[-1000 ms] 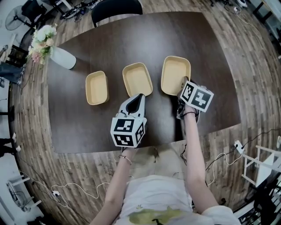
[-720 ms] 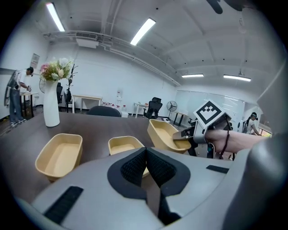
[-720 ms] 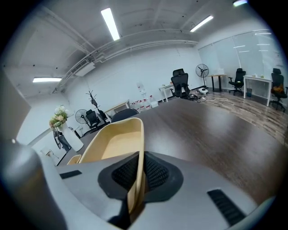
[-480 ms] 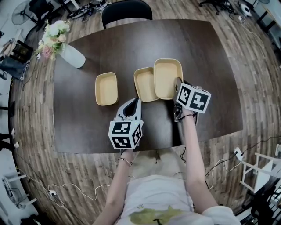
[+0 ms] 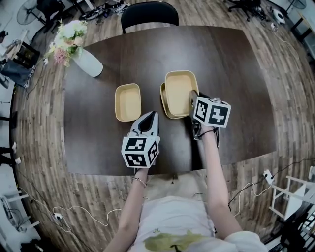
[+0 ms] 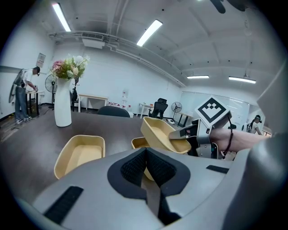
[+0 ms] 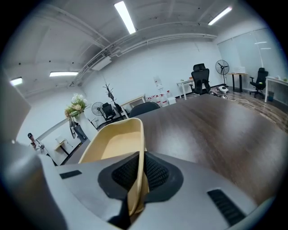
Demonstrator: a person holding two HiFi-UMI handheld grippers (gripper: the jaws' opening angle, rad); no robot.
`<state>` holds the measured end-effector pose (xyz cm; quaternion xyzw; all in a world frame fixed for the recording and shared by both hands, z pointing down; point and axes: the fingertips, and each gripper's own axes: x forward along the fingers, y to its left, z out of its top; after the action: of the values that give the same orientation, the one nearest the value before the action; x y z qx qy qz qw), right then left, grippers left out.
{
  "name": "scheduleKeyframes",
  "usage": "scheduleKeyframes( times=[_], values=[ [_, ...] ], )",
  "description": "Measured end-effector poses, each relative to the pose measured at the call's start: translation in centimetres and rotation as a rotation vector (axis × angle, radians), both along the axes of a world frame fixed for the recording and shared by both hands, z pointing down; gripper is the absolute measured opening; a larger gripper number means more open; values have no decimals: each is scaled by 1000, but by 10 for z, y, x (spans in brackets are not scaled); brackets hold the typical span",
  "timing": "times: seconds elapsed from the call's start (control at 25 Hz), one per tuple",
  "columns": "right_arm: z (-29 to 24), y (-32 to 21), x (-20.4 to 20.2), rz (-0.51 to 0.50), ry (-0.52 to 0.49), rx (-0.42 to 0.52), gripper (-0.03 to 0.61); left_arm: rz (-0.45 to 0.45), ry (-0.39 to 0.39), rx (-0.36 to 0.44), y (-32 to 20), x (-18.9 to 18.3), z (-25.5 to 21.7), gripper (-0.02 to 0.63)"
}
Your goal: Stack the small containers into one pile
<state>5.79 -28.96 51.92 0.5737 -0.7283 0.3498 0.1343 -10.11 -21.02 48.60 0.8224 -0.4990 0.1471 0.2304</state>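
Three tan oblong containers are on or above the dark table [image 5: 231, 74]. My right gripper [image 5: 192, 102] is shut on the near rim of the largest container [image 5: 180, 91] and holds it tilted above the middle container [image 5: 163, 100], which it mostly hides. In the right gripper view that rim [image 7: 140, 157] stands pinched between the pads of the right gripper [image 7: 139, 173]. The third container [image 5: 127, 102] lies alone to the left. My left gripper [image 5: 149, 117] is shut and holds nothing, just short of the middle container. From the left gripper [image 6: 146, 155] I see the left container [image 6: 81, 154], the middle one [image 6: 137, 143] and the raised one [image 6: 161, 132].
A white vase of flowers [image 5: 84, 60] stands at the table's far left corner. A black chair [image 5: 147, 9] is at the far edge. Cables lie on the wooden floor [image 5: 88, 214]. A person [image 6: 21, 94] stands far off at the left of the room.
My right gripper has carried the large container leftward, from beside the middle container to above it. The left gripper has barely moved.
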Motion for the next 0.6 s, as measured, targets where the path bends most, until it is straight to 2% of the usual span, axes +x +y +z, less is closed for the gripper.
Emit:
scheduleKeyframes(
  times=[0.6],
  values=[
    [29, -3, -21, -113, 56, -86, 35, -68, 22, -52, -2, -3, 13, 25]
  ],
)
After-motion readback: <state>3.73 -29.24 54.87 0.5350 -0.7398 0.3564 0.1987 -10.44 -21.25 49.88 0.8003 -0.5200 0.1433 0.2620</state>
